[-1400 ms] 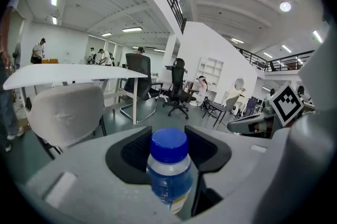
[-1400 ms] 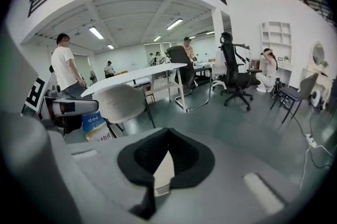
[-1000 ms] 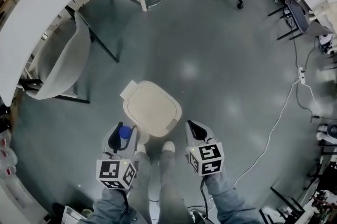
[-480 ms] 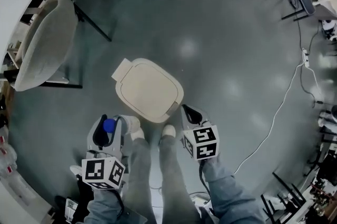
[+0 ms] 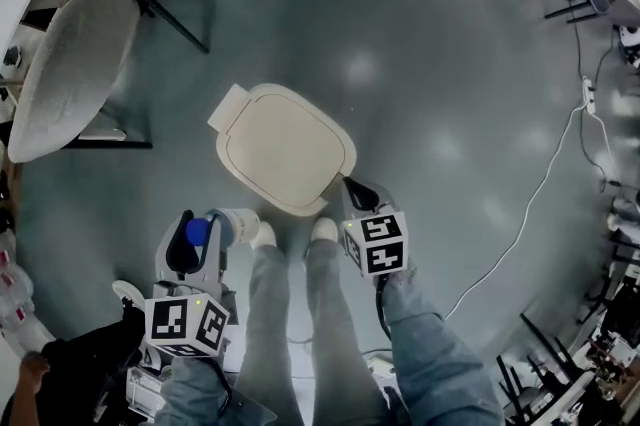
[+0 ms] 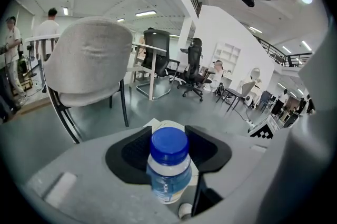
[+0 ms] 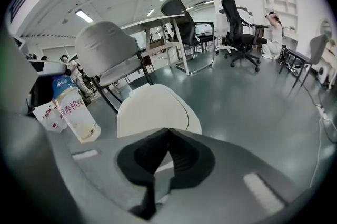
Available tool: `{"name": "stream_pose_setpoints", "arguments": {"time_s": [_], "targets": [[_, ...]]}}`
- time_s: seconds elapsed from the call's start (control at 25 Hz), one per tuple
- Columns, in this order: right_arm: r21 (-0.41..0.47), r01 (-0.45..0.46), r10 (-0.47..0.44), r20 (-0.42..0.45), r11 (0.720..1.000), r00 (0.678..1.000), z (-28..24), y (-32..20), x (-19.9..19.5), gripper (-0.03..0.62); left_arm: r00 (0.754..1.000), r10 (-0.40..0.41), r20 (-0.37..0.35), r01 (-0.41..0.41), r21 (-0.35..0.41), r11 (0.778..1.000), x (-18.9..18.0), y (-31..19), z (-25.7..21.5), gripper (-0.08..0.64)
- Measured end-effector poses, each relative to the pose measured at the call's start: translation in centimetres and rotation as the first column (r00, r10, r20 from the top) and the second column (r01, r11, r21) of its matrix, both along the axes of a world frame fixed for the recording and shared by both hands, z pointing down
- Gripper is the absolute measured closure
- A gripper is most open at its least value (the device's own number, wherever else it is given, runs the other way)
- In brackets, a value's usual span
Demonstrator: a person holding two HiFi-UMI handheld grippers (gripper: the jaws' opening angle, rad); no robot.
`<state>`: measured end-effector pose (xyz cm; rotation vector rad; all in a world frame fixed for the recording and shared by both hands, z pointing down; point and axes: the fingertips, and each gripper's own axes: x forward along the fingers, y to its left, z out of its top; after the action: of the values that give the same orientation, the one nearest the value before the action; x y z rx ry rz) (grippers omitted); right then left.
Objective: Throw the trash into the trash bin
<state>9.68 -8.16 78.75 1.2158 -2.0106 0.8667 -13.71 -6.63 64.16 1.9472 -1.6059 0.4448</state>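
Note:
The trash bin, cream with its lid down, stands on the grey floor just ahead of my feet. My left gripper is shut on a small white bottle with a blue cap, held left of and short of the bin. In the left gripper view the bottle stands between the black pads, gripper, with the bin peeking out behind it. My right gripper is shut and empty, its tip at the bin's near right edge. In the right gripper view its tips meet before the lid; the bottle shows at left.
A grey shell chair stands far left of the bin. A white cable runs across the floor at right. My shoes sit close behind the bin. Office chairs and desks stand farther back.
Both grippers have sunk toward the floor. The right one has come up to the bin's near edge. The left one, still holding the bottle, has drifted down and left in the head view.

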Motion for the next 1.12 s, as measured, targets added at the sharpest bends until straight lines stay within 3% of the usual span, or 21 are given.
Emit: {"name": "stream_pose_setpoints", "arguments": {"time_s": [0.64,1.12], "targets": [[-0.091,0.042,-0.046,-0.044,0.995,0.998,5.1,2.6,-0.1,0.589,1.000,-0.002,0.014,0.002,-0.028,1.000,-0.5,0.3,0.7,0.354],[-0.081,0.035,-0.037,-0.027,0.996,0.999,6.1,2.9,-0.1,0.588,1.000,-0.013,0.009,0.013,-0.024,1.000,-1.0,-0.1,0.7,0.354]]}}
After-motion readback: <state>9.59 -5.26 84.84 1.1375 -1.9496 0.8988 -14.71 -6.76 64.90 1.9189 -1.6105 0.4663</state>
